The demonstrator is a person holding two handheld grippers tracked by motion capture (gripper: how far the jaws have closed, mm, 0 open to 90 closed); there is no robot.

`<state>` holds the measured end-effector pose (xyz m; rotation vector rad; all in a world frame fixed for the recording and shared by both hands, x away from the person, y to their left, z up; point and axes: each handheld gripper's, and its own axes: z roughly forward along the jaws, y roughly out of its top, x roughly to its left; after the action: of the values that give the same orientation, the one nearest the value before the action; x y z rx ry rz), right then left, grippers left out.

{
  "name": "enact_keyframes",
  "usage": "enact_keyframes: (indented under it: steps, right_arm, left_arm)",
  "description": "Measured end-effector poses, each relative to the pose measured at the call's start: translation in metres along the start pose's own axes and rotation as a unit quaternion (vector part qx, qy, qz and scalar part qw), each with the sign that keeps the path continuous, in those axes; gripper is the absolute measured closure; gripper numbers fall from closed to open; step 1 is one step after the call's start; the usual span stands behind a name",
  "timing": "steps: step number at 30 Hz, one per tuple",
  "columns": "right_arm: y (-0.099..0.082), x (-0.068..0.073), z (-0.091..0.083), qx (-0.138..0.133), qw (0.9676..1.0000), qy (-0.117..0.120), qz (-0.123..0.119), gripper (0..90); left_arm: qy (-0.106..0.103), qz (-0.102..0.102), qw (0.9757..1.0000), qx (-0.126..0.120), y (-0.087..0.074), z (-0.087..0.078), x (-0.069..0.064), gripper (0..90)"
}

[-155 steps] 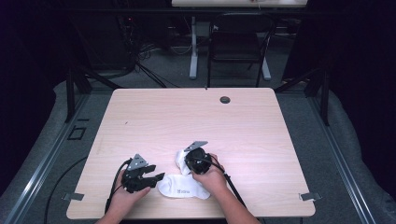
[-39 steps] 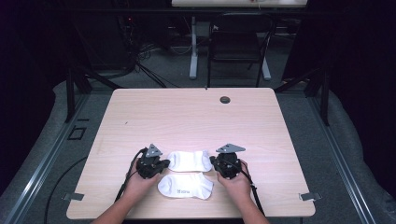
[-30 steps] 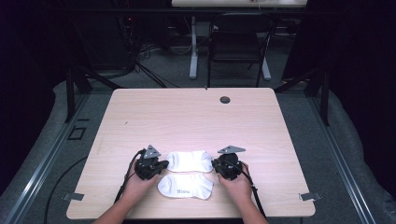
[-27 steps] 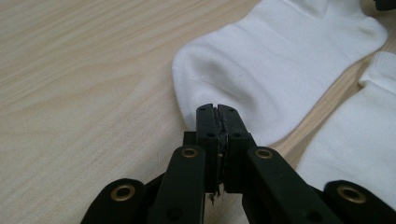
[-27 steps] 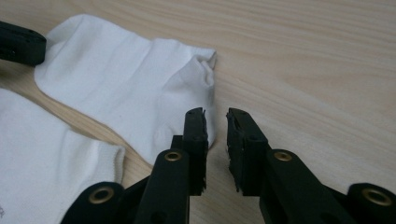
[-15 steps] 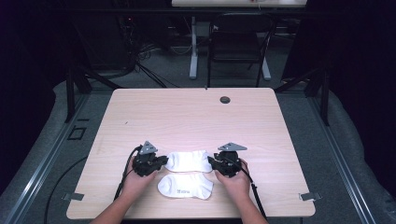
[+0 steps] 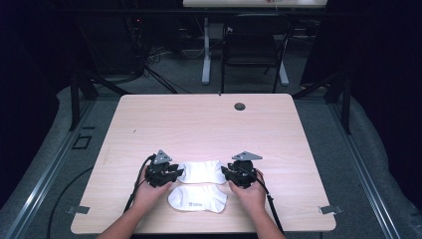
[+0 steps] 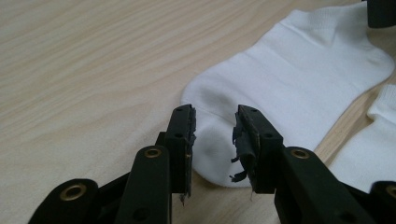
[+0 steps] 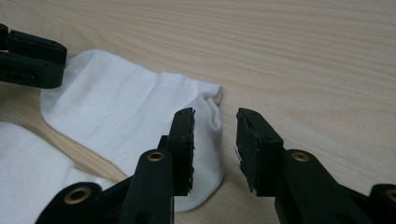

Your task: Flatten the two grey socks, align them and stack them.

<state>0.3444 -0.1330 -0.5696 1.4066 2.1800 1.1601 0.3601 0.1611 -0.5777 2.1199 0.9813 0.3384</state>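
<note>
Two white ankle socks lie flat near the table's front edge. The farther sock (image 7: 201, 172) stretches between my two grippers, and the nearer sock (image 7: 196, 198) lies just in front of it. My left gripper (image 7: 174, 174) is at the farther sock's left end, open, with the rounded end of that sock (image 8: 289, 79) on the table under the gap in my left gripper (image 8: 214, 135). My right gripper (image 7: 228, 174) is at its right end, open. The folded edge of the sock (image 9: 130, 116) reaches my right gripper (image 9: 215, 135).
The nearer sock (image 8: 369, 154) (image 9: 28, 163) borders each gripper view. The wooden table (image 7: 199, 124) has a round cable hole (image 7: 240, 106) at the back. A dark chair (image 7: 254, 50) stands beyond the far edge. A person's hands hold both grippers from the front edge.
Five seconds ago the socks lay bunched together under the right gripper; now they lie flat, one behind the other. Over the last second the grippers have barely shifted.
</note>
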Motion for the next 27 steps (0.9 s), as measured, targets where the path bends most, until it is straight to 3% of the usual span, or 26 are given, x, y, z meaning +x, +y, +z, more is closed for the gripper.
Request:
enact_keyframes:
  steps: [7, 10, 15, 19, 27]
  right_arm:
    - [0.0, -0.001, 0.003, 0.004, 1.0, 0.003, 0.004, 66.8]
    - [-0.001, -0.001, 0.006, 0.01, 0.9999, 0.006, 0.002, 67.0]
    - [-0.003, 0.0, 0.01, 0.024, 0.9997, 0.0, -0.006, 76.0]
    - [-0.003, 0.001, 0.012, 0.033, 0.9994, 0.004, -0.01, 85.3]
    - [-0.002, 0.003, 0.01, 0.029, 0.9995, 0.009, -0.012, 87.2]
  left_arm:
    - [0.005, 0.013, 0.9999, 0.004, -0.002, 0.004, -0.002, 67.1]
    - [0.011, 0.014, 0.9998, -0.001, -0.003, 0.004, -0.002, 72.3]
    - [0.004, 0.01, 0.9999, -0.002, -0.004, 0.004, 0.001, 83.2]
    - [0.002, 0.007, 1.0, -0.002, -0.004, 0.004, 0.0, 86.5]
    - [0.0, 0.0, 1.0, 0.002, -0.003, 0.002, 0.001, 87.5]
